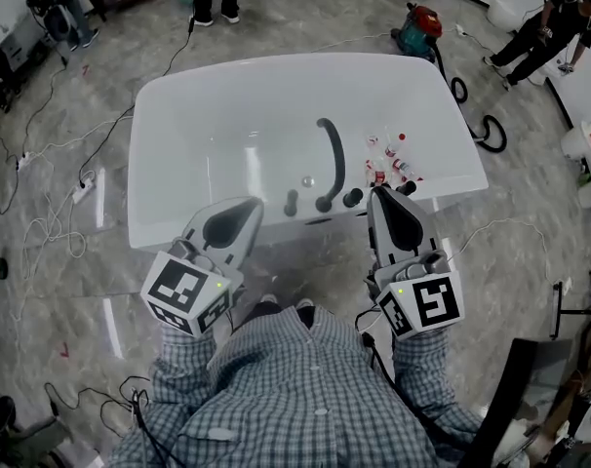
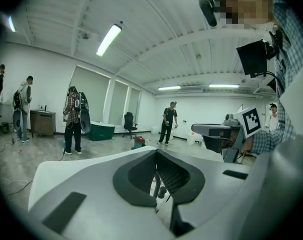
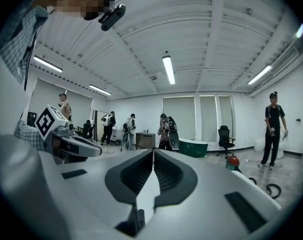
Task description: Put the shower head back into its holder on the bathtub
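I hold the left gripper point(image 1: 239, 209) and right gripper point(image 1: 384, 195) closed, empty. The dark curved shower head point(image 1: 333, 159) seems docked on the white bathtub's point(image 1: 155, 164) near rim.

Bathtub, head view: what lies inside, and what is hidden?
A dark curved shower head, small red-and-white bottles and a drain. The left hand-held gripper and right hand-held gripper cover part of the bathtub rim.

The dark, curved shower head point(image 1: 333, 159) sits at the white bathtub's point(image 1: 198, 115) near rim, extending over the basin.
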A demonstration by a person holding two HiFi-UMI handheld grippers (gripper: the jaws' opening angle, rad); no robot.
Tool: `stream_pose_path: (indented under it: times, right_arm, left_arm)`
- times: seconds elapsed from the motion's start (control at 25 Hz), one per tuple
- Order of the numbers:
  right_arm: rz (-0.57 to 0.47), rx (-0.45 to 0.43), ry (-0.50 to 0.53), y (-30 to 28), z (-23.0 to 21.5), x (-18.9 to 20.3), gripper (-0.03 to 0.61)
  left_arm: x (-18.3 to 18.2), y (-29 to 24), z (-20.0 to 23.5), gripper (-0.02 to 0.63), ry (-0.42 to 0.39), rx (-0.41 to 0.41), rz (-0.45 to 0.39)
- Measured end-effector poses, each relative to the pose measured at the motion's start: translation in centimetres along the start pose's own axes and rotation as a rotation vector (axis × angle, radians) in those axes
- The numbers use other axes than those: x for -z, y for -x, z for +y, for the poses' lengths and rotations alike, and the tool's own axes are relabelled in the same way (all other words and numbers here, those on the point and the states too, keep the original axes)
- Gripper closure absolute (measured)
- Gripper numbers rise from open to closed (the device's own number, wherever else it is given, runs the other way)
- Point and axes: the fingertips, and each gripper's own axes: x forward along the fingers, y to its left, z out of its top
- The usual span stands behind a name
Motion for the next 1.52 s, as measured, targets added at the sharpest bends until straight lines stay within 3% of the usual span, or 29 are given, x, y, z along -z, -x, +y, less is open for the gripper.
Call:
stream_pose_path:
  times: [0.56, 1.52]
  right_arm:
    - [-0.02, 0.048, -0.056, 0.3, -1.4, -0.1, 0.557]
    - [-0.016, 0.015, -0.053, 0.5, 0.0, -0.4, 0.557]
  left_arm:
    - [-0.5, -0.6, 0.1, 0.603, -0.033, 0.013, 0.011]
    - [0.2, 0.1, 0.5, 0.604, -0.012, 0.014, 0.017]
